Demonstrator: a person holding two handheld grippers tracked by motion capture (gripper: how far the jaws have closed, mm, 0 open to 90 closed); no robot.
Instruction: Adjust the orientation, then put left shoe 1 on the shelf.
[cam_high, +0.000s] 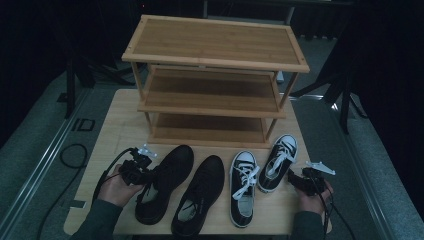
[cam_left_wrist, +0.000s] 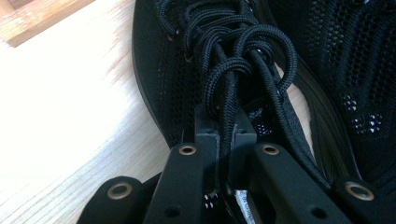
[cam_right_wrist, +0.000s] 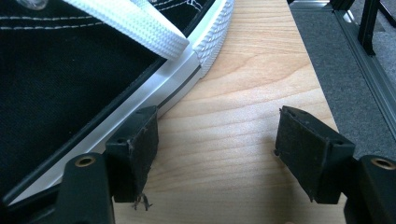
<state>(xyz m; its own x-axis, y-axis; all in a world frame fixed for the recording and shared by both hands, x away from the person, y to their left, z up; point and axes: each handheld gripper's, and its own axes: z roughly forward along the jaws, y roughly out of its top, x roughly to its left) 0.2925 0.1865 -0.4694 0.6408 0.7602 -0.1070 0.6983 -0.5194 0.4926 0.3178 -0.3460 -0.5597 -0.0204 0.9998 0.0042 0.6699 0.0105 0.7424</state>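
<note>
Jaws of our left gripper (cam_left_wrist: 225, 140) pinch the black shoe's (cam_high: 165, 182) laces (cam_left_wrist: 229, 107), lower left; right gripper (cam_right_wrist: 215, 154) gapes empty beside a sneaker (cam_right_wrist: 70, 93). All four shoes remain on the table (cam_high: 115, 135); rack (cam_high: 215, 75) unfilled.

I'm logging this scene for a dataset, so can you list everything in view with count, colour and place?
Black mesh shoes: two, black, left half of the table, side by side.
Canvas sneakers: two, black with white laces and soles, right half.
Shoe rack: one, light wood, three shelves, at the far side of the table.
Table: one, pale wood.
Cable: one, black, on the floor at left.
Left gripper: black, shut on a black lace.
Right gripper: black, open beside a sneaker's sole.
</note>
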